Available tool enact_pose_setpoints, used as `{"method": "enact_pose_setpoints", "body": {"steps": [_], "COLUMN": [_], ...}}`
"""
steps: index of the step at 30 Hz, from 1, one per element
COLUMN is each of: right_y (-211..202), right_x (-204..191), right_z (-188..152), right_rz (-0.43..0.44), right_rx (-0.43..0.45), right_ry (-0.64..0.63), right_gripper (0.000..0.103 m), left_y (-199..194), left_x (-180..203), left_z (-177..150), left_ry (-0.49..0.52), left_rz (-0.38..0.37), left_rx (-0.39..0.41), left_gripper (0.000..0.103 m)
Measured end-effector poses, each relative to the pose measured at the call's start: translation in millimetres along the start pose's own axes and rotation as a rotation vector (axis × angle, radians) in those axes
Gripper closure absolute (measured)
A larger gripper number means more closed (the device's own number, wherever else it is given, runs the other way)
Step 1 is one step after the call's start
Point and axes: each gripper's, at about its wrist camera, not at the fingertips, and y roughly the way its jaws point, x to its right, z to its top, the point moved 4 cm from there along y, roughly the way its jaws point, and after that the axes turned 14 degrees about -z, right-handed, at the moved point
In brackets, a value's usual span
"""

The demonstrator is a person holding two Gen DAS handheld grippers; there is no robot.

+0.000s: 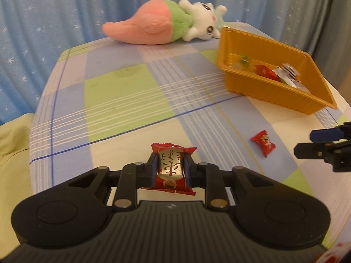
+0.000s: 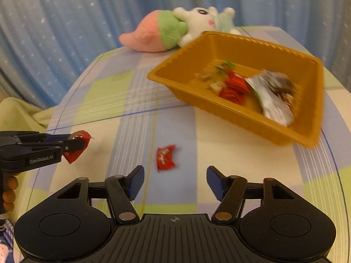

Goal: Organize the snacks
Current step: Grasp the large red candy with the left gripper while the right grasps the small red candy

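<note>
My left gripper (image 1: 170, 164) is shut on a red and silver snack packet (image 1: 170, 168), held above the checked tablecloth; from the right wrist view the same gripper (image 2: 76, 143) and packet (image 2: 75, 151) show at the far left. A small red candy (image 1: 263, 143) lies loose on the cloth, just ahead of my right gripper (image 2: 175, 180), which stands open with nothing between its blue pads; that candy (image 2: 165, 157) sits slightly left of its gap. The orange tray (image 2: 219, 107) at the right holds several wrapped snacks, among them a silver packet (image 2: 272, 97).
A pink, green and white plush toy (image 1: 166, 23) lies at the table's far edge, behind the tray (image 1: 263, 94). Blue starred curtains hang behind. A pale green cloth (image 1: 13, 144) lies beyond the table's left edge. A hand (image 2: 9, 194) holds the left gripper's handle.
</note>
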Motion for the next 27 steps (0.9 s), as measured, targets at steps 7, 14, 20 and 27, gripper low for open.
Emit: {"method": "enact_pose_setpoints", "body": {"steps": [7, 14, 20, 27], "right_y": [29, 48, 56, 63], "right_x": [-20, -27, -34, -36], "right_z": [12, 13, 14, 11], "right_rz": [0.010, -0.008, -0.014, -0.023], "right_rx": [-0.014, -0.035, -0.041, -0.051], "right_ry": [-0.078, -0.111, -0.140, -0.169], "right_gripper": [0.066, 0.073, 0.074, 0.082], "left_y": [-4, -4, -5, -5], "left_x": [-13, -21, -23, -23], "left_z": [-3, -7, -9, -10], "left_ry": [-0.033, -0.057, -0.065, -0.066], "left_rz": [0.022, 0.034, 0.039, 0.040], "left_rx": [0.004, -0.001, -0.004, -0.005], "left_gripper": [0.081, 0.081, 0.081, 0.081]}}
